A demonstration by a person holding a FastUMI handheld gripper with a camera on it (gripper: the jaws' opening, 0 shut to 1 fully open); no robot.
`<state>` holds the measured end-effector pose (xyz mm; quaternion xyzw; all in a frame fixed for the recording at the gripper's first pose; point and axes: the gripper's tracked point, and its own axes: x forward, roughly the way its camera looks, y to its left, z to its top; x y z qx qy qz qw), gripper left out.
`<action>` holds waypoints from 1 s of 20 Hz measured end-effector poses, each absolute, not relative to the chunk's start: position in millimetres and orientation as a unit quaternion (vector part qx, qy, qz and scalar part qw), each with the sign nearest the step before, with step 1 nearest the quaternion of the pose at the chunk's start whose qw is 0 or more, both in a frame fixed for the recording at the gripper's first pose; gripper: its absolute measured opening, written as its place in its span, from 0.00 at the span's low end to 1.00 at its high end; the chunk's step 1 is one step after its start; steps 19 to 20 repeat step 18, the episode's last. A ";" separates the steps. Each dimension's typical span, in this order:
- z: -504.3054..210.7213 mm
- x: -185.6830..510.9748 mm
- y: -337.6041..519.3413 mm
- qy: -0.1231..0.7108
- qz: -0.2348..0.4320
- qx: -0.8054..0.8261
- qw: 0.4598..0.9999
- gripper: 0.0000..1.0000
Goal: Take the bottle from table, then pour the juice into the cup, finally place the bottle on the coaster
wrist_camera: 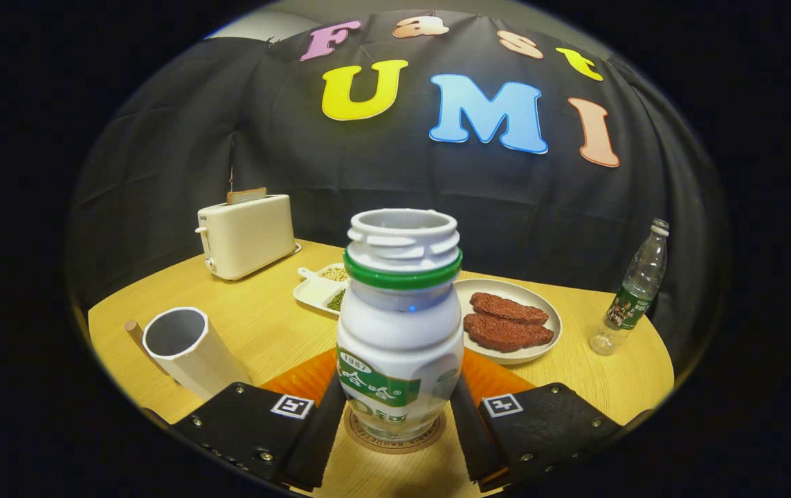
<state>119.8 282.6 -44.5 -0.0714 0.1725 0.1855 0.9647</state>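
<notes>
A white bottle (398, 332) with a green neck ring and an open, capless mouth stands upright between my fingers. My gripper (398, 391) is shut on it, with one finger pressed against each side of its lower body. Its base rests on a round brown coaster (395, 441), which lies on an orange mat (298, 379). A white, faceted cup (187, 349) stands to the left of my left finger, tilted in this view, with its open mouth showing; I cannot see what is inside.
On the wooden table (257, 325), beyond the bottle, stand a cream toaster (246, 235) with a slice of bread, a white divided dish (319, 285) of beans and a plate (509, 321) with two brown patties. A clear plastic bottle (634, 290) stands at the far right.
</notes>
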 end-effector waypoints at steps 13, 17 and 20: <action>-1.2 63.5 252.3 0.100 0.167 -0.042 0.980 0.98; 27.1 26.7 206.5 0.052 0.142 -0.026 0.988 0.98; 36.0 19.0 193.3 0.032 0.137 -0.018 0.990 0.98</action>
